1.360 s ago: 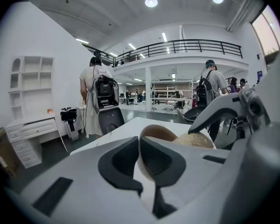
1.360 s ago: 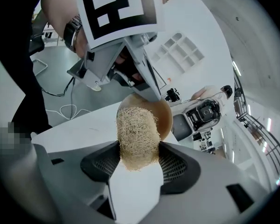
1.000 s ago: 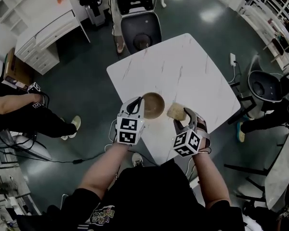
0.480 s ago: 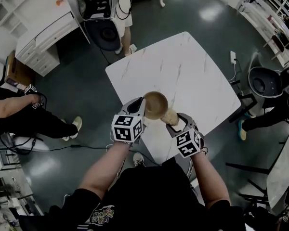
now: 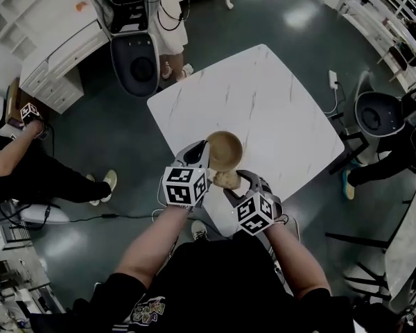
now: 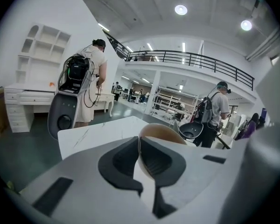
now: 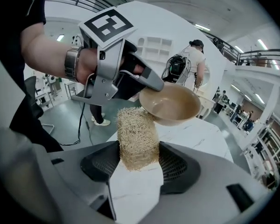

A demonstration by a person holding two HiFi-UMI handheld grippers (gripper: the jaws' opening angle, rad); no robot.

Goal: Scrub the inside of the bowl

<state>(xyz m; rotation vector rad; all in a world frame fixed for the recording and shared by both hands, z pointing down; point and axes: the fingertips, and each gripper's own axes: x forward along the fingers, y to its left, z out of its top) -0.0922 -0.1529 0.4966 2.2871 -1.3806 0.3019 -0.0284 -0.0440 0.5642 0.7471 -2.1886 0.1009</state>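
A tan bowl (image 5: 224, 150) hangs over the near edge of the white marble table (image 5: 263, 96). My left gripper (image 5: 206, 156) is shut on the bowl's near-left rim; in the left gripper view the rim of the bowl (image 6: 164, 131) sits pinched between the pads of the left gripper (image 6: 140, 154). My right gripper (image 5: 229, 184) is shut on a straw-coloured loofah sponge (image 5: 227, 180), just below the bowl's near rim. In the right gripper view the sponge (image 7: 136, 136) stands upright in the right gripper (image 7: 138, 161), with the bowl (image 7: 171, 104) just beyond it and the left gripper (image 7: 130, 78) holding it.
A grey machine base (image 5: 134, 62) and a standing person (image 5: 168, 26) are beyond the table's far-left corner. A seated person (image 5: 35, 168) is at the left. A round chair (image 5: 374, 114) and a power strip (image 5: 334, 82) lie to the right.
My right gripper has carried the sponge leftward and nearer, from beside the bowl to just under its near rim. The left gripper has rolled slightly with the bowl still in it.
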